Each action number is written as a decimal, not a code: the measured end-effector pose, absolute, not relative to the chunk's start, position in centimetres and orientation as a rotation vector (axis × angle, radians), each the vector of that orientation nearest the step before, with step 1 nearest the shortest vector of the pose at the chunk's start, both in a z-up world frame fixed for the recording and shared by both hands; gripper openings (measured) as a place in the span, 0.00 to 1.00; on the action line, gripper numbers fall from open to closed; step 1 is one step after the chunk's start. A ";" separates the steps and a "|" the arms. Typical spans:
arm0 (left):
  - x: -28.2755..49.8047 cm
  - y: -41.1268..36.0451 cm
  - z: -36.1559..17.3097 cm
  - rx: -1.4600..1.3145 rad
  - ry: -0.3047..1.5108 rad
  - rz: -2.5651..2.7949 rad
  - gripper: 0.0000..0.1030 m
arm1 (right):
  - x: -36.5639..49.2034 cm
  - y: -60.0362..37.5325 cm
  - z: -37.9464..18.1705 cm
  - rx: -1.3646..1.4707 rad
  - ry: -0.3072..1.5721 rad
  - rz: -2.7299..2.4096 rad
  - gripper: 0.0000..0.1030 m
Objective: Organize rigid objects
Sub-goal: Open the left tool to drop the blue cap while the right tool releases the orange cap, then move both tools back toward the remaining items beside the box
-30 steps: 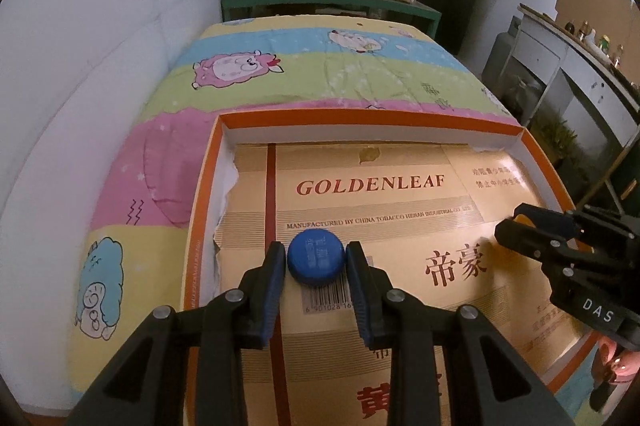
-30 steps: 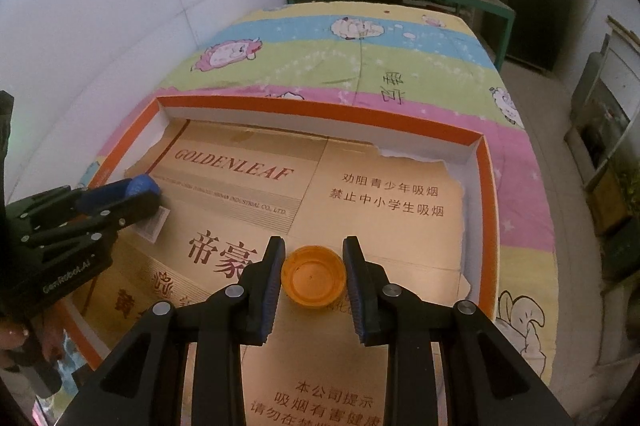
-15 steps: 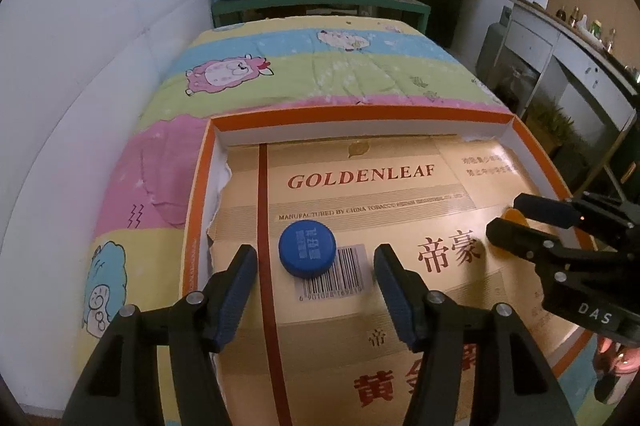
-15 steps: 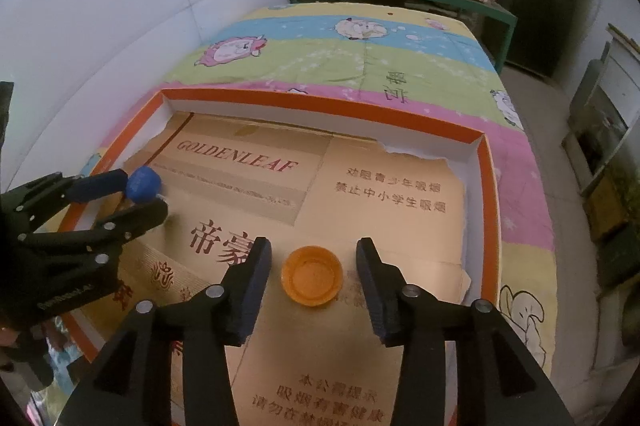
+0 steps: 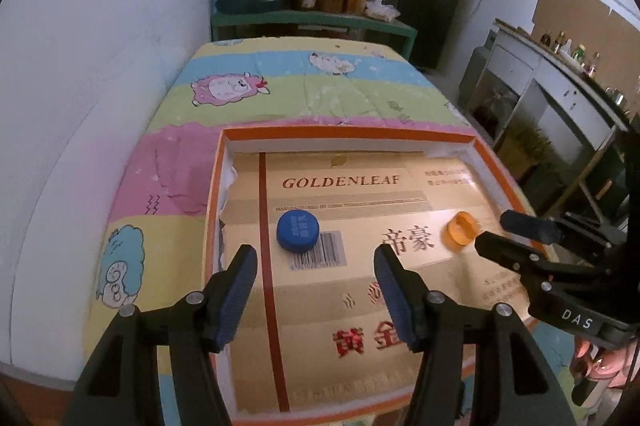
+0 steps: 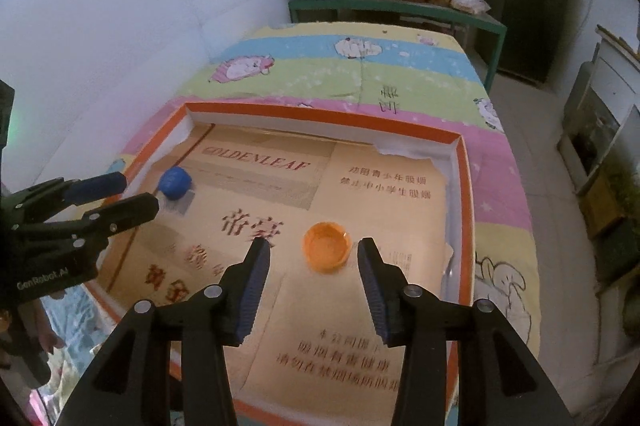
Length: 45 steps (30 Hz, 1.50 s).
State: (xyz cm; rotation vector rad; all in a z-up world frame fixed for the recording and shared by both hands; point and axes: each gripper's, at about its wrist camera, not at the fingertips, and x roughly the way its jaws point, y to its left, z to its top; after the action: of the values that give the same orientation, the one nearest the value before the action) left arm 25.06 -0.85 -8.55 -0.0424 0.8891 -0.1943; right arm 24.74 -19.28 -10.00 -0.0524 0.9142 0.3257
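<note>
A bed with a cartoon-print quilt (image 5: pixel 280 97) stretches away ahead of both grippers, running up to a white wall on their left side. On its near end, directly below the fingers, sits a shallow orange-rimmed tray (image 5: pixel 344 134) lined with flattened cardboard (image 5: pixel 340 181) printed GOLDENLEAF. The left gripper (image 5: pixel 316 276) hangs above the cardboard with its jaws spread wide and nothing between them; its blue pads (image 5: pixel 240 282) are clear of everything. The right gripper (image 6: pixel 312 268) hangs over the other side of the tray with its jaws parted and opening, and its pads (image 6: pixel 256 278) touch nothing. A blue bottle cap (image 5: pixel 298 230) lies top up on the cardboard just beyond the left fingertips, a little to the left of their midline, partly covering a printed barcode (image 5: pixel 324 254). An orange bottle cap (image 6: pixel 327 246) lies hollow side up just ahead of the right fingertips, within the line of the gap but free of both pads, well apart from the blue one.
</note>
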 end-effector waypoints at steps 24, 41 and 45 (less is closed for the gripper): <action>11.6 0.7 -4.2 -0.080 0.696 -0.163 0.59 | 7.8 -18.1 -7.9 -0.039 0.795 0.375 0.58; 5.2 0.2 -4.8 -0.066 0.699 -0.176 0.59 | -0.2 -16.0 -8.5 -0.074 0.750 0.404 0.58; 3.8 0.6 -5.0 -0.097 0.704 -0.178 0.59 | -1.8 -15.7 -8.6 -0.079 0.737 0.408 0.58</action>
State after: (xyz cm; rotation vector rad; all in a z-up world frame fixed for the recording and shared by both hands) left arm 3.81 0.60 -4.95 -0.0966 0.7037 -0.1778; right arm -1.77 -15.67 -8.59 -0.0788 0.7369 0.4081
